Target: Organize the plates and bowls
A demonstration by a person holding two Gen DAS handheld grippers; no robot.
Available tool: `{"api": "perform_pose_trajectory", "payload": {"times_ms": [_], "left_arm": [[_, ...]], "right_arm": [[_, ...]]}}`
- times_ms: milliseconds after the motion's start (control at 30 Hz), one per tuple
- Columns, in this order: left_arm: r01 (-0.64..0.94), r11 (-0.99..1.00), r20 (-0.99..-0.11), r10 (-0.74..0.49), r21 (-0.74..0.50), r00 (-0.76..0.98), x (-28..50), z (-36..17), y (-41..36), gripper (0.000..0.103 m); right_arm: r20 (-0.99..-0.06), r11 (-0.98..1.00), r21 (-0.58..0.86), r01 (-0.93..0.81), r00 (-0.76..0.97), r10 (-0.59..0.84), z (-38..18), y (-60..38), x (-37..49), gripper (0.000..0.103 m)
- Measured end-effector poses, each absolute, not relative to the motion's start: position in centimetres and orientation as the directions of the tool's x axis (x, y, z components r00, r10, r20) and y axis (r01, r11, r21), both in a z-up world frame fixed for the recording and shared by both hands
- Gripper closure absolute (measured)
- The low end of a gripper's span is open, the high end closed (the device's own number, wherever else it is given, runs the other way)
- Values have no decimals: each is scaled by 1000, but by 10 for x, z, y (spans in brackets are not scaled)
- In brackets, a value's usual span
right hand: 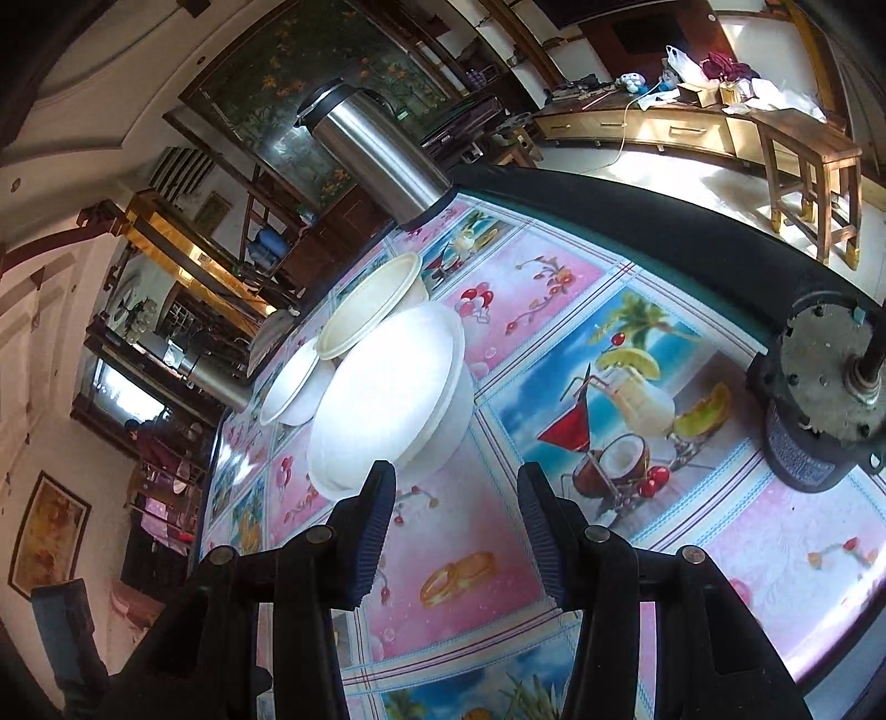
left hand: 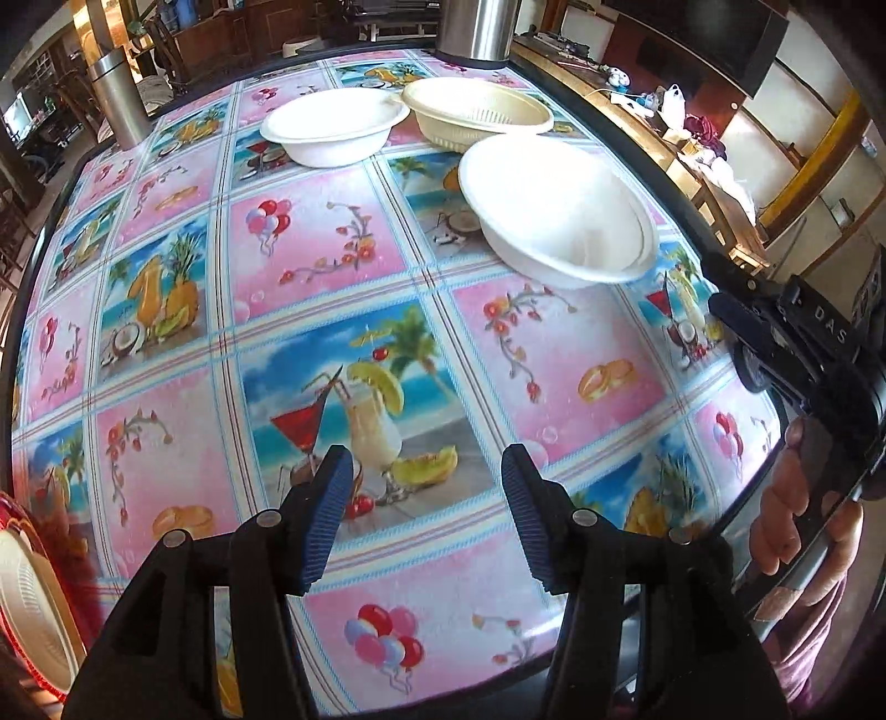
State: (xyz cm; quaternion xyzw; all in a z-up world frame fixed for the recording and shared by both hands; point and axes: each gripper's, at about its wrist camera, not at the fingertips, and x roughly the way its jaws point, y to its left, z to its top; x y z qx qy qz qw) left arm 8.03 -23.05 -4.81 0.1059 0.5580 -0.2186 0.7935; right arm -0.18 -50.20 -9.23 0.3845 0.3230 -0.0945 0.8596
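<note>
A broad stretch of the pink-and-blue patterned tablecloth (left hand: 332,343) lies bare and open to approach. Farther in, three bowls crowd together: a white foam bowl (left hand: 559,216) nearest, another white bowl (left hand: 332,130) and a cream plastic bowl (left hand: 476,113) behind. Two tall steel flasks (left hand: 479,27) stand at the far edge.
</note>
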Motion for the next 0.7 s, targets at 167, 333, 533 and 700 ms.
{"api": "perform_pose_trajectory", "payload": {"times_ms": [167,333,533,700], "left_arm": [[422,899,-906,-271,-118,326,121,-34,-251,48],[401,895,-888,-335,-196,315,155,-30,-274,48],[340,890,-864,-408,-303,297,186,-44,-281,48],[316,880,-850,-445,-355,283,191,-51,-279,48]], "right_arm": [[-612,658,631,411,785,96,-88,-527,17,54],[-603,624,668,405,786,136,-90,-543,39,53],[-572,555,732,395,799,186,-101,-558,65,53],[-538,532,761,370,819,200,-109,-557,78,53]]}}
